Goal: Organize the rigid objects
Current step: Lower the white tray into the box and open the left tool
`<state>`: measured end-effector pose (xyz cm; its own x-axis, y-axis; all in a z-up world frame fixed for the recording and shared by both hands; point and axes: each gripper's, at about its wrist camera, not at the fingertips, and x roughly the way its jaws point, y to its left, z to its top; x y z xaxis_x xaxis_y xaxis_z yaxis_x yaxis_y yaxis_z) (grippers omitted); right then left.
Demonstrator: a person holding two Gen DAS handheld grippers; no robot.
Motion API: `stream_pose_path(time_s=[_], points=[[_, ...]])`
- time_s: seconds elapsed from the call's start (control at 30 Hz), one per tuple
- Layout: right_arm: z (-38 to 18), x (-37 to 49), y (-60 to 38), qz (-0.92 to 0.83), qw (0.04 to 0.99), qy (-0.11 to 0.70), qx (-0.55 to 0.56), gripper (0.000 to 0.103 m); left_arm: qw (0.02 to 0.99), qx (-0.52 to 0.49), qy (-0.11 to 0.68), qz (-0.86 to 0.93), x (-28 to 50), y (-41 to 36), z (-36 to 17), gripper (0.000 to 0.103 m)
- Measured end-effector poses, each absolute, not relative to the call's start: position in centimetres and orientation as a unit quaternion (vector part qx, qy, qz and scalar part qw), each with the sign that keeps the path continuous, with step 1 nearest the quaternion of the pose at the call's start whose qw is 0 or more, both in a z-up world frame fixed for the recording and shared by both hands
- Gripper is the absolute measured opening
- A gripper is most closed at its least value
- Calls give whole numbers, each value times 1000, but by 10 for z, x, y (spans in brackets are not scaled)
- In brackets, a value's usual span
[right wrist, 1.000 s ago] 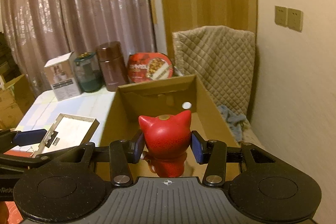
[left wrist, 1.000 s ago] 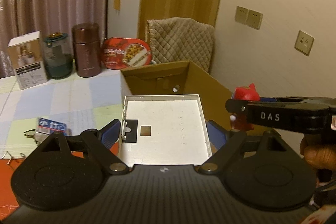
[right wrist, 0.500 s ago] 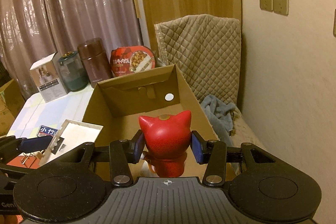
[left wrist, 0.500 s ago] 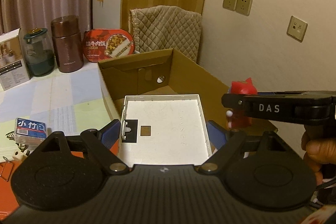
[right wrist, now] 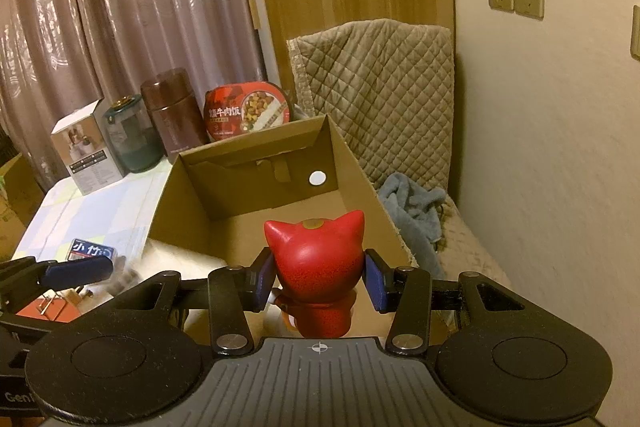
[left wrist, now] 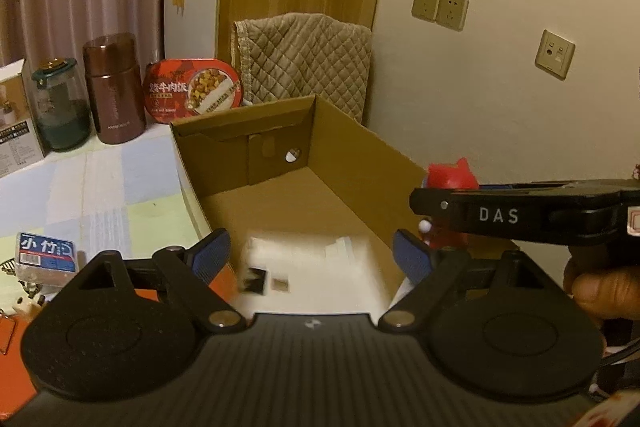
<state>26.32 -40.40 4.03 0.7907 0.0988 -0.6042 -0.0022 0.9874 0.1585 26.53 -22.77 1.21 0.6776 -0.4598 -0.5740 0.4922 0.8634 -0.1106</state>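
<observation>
The left gripper (left wrist: 312, 259) stands with its jaws spread wide and nothing between them, while the right gripper (right wrist: 318, 285) has its blue pads against both sides of a red cat figurine (right wrist: 316, 267), held upright at lower centre of the right view, over the near end of an open cardboard box (left wrist: 360, 147). A white tray (left wrist: 308, 263), blurred as if falling, sits low in the left view between the parted left fingers, touching neither, over the box's near floor; half a second ago it was sharp and clamped between those fingers, so the left jaws have since let go. The figurine and the right grip look unchanged from that frame, though the box now fills more of both views. Judging from here, the tray may land askew or bounce against the box wall, and the figurine, if dropped from this height onto it, could topple or strike the tray's rim. Across the upper left of both views a brown flask (right wrist: 172, 115), a glass jar (right wrist: 128, 139) and a red meal bowl (right wrist: 248, 115) stand on the checked tablecloth (left wrist: 100, 195).
</observation>
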Motion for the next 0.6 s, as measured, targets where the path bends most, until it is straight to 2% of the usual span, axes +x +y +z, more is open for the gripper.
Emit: stream_pose_path(time_s=[0.6], points=[[37, 264, -396, 43, 938, 335, 79, 43, 925, 22, 303, -227, 265, -201, 17, 85]])
